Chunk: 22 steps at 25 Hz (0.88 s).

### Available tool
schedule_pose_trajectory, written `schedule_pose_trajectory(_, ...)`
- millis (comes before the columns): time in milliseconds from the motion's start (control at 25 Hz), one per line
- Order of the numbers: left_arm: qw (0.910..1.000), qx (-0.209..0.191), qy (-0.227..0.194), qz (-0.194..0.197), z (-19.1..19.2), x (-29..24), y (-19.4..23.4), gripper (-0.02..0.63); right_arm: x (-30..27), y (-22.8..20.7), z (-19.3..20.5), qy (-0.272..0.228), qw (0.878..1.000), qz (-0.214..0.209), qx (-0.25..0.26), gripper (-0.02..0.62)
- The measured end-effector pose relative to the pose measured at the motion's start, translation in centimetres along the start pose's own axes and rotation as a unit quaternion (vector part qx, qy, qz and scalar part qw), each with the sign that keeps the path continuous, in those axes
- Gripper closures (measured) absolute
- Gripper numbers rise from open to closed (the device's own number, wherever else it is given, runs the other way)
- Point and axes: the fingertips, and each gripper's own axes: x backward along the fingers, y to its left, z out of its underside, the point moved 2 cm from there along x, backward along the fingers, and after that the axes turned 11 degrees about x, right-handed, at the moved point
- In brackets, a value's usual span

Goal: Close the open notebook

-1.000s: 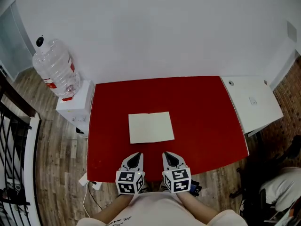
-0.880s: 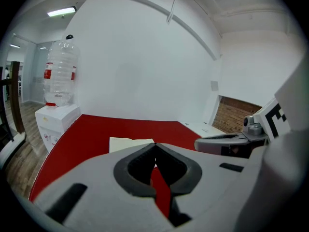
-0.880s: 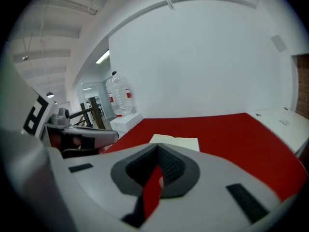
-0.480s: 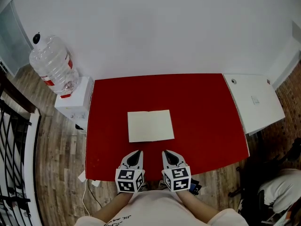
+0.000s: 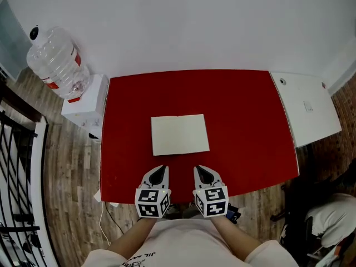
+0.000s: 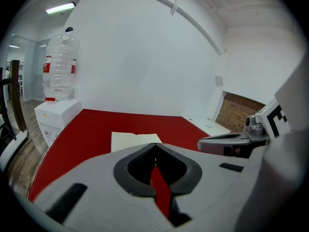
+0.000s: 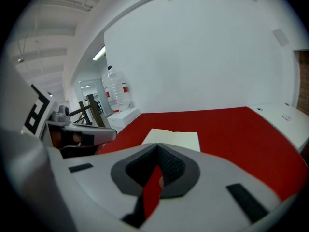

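Notebooks: one, a cream-paged rectangular notebook [image 5: 180,134], lying open and flat at the centre of the head view, just above the two claw tips and apart from them.
Grippers: two, the left gripper [image 5: 162,170] and the right gripper [image 5: 198,170], side by side at lower centre over the table's near edge, each carrying a black-and-white marker cube.
Left claw: jaws pressed together, nothing between them.
Right claw: jaws likewise together, empty.
Bottles: one large clear plastic water bottle [image 5: 53,63] with a red label, at upper left, on a white box-shaped stand [image 5: 83,103].
Surface: one red rectangular table [image 5: 245,121] bearing the notebook.
Side unit: one white flat-topped cabinet [image 5: 308,107], just beside the table's right edge.
Room: white wall [image 5: 183,21] across the top, wood-plank floor [image 5: 69,171] at left and bottom, black railing [image 5: 16,193] down the left edge.
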Motion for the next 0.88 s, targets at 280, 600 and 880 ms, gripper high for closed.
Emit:
schedule_pose_trajectory(280,0.9998,0.004,0.015,-0.013,0.8,-2.4,2.4,0.600,-2.9,0.1,0.7,0.013,1.000,-0.005,0.022,0.592)
schedule_pose_trajectory(600,0.9988,0.017,0.022,-0.042,1.9,-5.4,6.1,0.600,-6.1,0.0,1.8,0.025,1.000,-0.002,0.018,0.592)
schedule_pose_trajectory(880,0.9968,0.020,0.033,-0.071,4.0,-7.2,9.3,0.600,-7.7,0.0,3.2,0.034,0.999,-0.005,0.006,0.591)
